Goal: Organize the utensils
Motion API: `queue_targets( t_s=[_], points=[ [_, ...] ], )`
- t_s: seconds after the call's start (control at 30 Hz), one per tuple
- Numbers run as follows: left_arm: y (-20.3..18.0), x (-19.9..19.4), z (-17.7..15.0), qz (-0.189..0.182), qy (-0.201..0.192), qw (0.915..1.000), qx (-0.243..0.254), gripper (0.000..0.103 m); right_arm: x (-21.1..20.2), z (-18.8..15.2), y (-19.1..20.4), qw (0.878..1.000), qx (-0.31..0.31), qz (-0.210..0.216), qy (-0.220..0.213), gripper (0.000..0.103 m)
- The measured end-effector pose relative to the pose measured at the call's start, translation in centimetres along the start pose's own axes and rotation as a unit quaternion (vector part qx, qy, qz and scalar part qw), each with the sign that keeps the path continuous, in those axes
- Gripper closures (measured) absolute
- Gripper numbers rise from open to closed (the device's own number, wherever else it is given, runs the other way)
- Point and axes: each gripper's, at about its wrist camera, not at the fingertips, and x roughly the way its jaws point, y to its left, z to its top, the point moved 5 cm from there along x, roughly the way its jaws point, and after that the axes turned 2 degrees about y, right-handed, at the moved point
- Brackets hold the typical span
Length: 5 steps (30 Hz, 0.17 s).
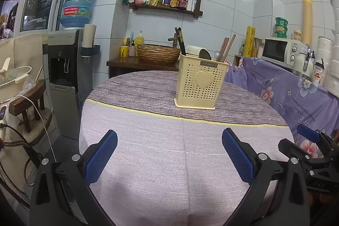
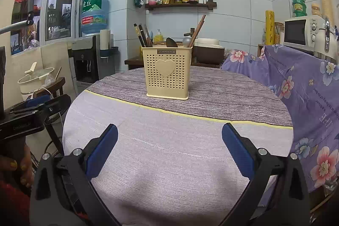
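Note:
A cream perforated utensil holder (image 1: 200, 84) (image 2: 167, 73) with a heart on its front stands upright on the far half of the round table (image 1: 148, 141) (image 2: 169, 141). Dark chopsticks (image 1: 181, 41) (image 2: 142, 37), brown chopsticks (image 1: 227, 46) (image 2: 198, 30), a dark spoon (image 1: 204, 54) (image 2: 171, 42) and a metal spoon (image 1: 218, 54) (image 2: 186, 41) stick out of it. My left gripper (image 1: 169, 141) is open over the near cloth, empty. My right gripper (image 2: 169, 139) is likewise open and empty, well short of the holder.
A water dispenser (image 1: 67, 69) (image 2: 89, 58) stands left of the table. A purple floral cloth (image 1: 286, 94) (image 2: 307, 103) covers furniture on the right, with a microwave (image 1: 279, 49) (image 2: 303, 33) behind. A wicker basket (image 1: 157, 52) sits on a side table beyond. A person's hand (image 2: 19, 166) shows at lower left.

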Motion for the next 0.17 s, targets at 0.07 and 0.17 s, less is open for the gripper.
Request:
queue_targets(
  t_s=[0.07,0.17],
  points=[
    [-0.02,0.00,-0.05,0.001,0.001,1.0000,-0.001,0.005,-0.08,-0.05,0.02,1.000,-0.001,0.000,0.000,0.006],
    [0.07,-0.01,-0.08,0.001,0.002,1.0000,-0.002,0.005,-0.04,-0.04,0.04,1.000,0.000,0.000,0.001,0.006]
  ],
)
